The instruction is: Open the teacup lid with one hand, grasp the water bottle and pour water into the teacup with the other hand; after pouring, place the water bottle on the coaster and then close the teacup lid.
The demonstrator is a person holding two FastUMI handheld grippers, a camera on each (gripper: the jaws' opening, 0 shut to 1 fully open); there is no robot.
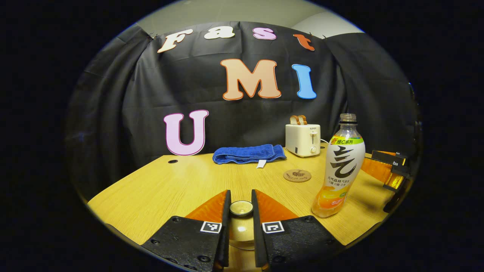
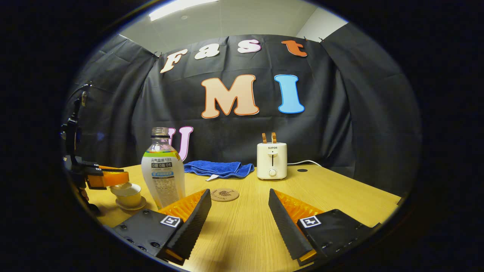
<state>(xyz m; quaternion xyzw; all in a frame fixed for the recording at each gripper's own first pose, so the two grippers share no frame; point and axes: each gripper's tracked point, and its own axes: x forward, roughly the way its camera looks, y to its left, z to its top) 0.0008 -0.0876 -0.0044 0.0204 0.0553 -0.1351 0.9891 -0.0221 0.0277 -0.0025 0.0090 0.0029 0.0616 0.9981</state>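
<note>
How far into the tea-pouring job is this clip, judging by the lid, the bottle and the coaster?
Early. Done: nothing visibly finished. In hand: the left gripper is closed on the knob of the pale ceramic teacup lid; whether it sits on the cup or is just raised is unclear. Left: the open right gripper has yet to grasp the uncapped plastic water bottle, which stands upright on the wooden table; the round cork coaster is bare.

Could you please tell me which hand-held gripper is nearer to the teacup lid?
Left. The left hand-held gripper has its fingers on either side of the teacup lid. The right hand-held gripper is open over bare table, beyond the water bottle.
</note>
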